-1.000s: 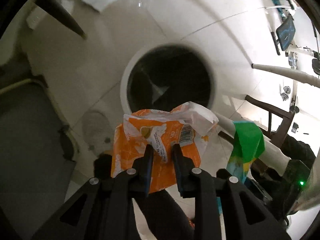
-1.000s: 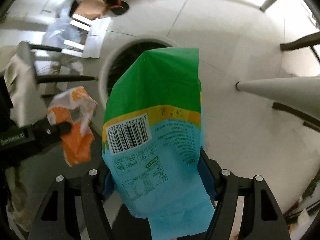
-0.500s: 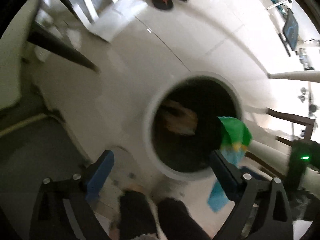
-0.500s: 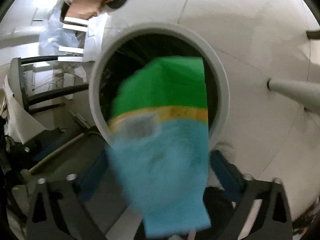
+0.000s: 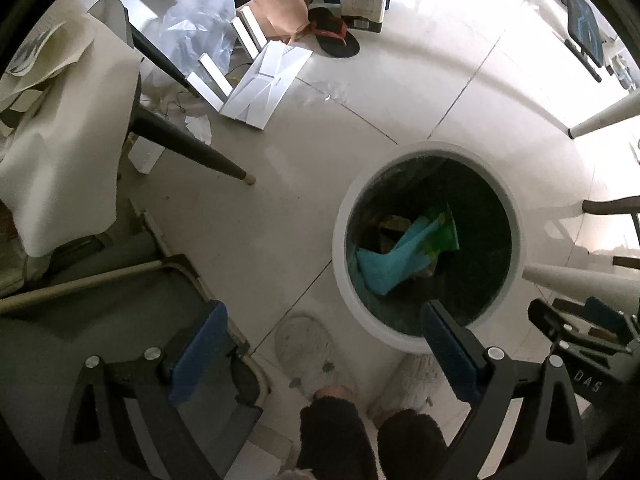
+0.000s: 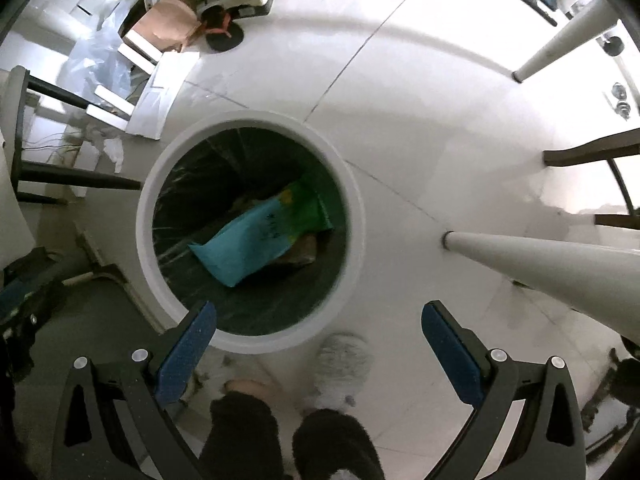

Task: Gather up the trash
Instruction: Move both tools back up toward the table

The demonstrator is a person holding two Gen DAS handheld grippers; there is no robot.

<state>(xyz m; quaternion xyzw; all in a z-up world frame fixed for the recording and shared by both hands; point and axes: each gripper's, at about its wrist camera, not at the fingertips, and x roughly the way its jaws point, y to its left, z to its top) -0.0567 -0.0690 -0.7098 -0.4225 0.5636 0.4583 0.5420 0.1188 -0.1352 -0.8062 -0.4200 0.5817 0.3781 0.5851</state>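
A round white trash bin [image 5: 340, 248] with a dark liner stands on the tiled floor; it also shows in the right wrist view [image 6: 356, 216]. Inside lies a blue and green snack bag [image 5: 404, 256], also seen from the right wrist [image 6: 260, 236], on top of a brownish wrapper [image 6: 304, 250]. My left gripper [image 5: 320, 344] is open and empty, above the floor to the bin's left. My right gripper [image 6: 320, 336] is open and empty, above the bin's near rim.
The person's slippered feet [image 6: 344, 360] stand by the bin. A dark chair leg [image 5: 188, 148], white table legs [image 6: 552, 256], a grey mat [image 5: 80, 340], and boxes, plastic and a sandal [image 5: 332, 36] at the back surround the bin.
Both grippers opened. The orange wrapper left my left gripper and the blue-green bag left my right one; both dropped into the bin. Both grippers have risen higher above the floor.
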